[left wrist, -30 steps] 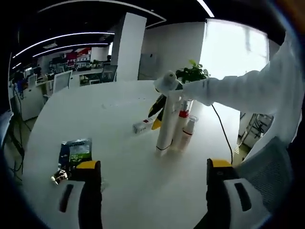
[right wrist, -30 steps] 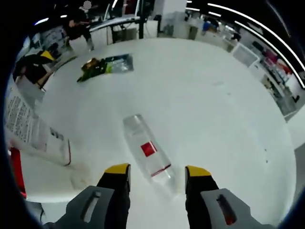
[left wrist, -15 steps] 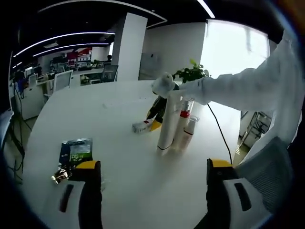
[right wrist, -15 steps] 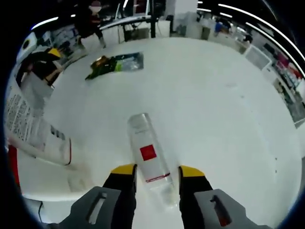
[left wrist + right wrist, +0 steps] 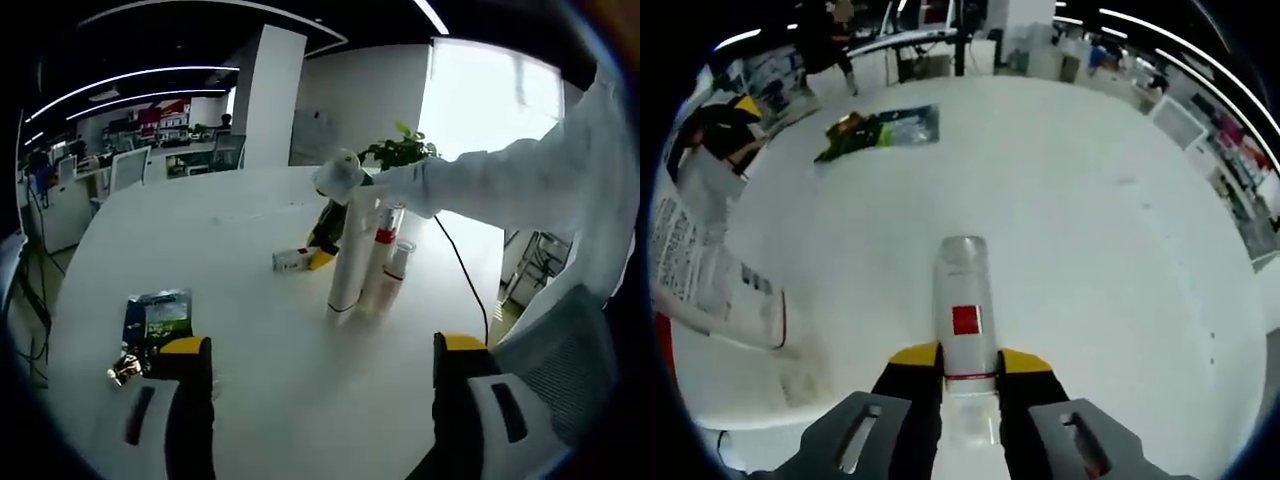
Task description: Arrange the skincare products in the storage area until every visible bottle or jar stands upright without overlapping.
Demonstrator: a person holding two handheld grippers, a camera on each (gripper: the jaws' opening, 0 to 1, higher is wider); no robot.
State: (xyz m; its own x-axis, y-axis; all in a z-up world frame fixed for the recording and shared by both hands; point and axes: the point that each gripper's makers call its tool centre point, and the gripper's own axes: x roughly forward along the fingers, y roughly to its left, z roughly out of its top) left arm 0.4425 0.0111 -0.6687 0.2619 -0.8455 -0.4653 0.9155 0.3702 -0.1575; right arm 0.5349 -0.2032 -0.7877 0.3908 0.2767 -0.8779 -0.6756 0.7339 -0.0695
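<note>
On the white table point(image 5: 1120, 230), your right gripper point(image 5: 967, 356) has its jaws clamped on the lying clear bottle point(image 5: 962, 310), down near its capped end. Your left gripper point(image 5: 313, 350) hangs back with its jaws wide apart and nothing between them. The tall tube point(image 5: 347, 255) and a couple of bottles stand clustered just beside your grip. Honestly, the risk is the swing: tip that bottle up too fast this close and it could clip the tube point(image 5: 705, 275) and domino the whole group. A low grip might also let it pivot and slip.
</note>
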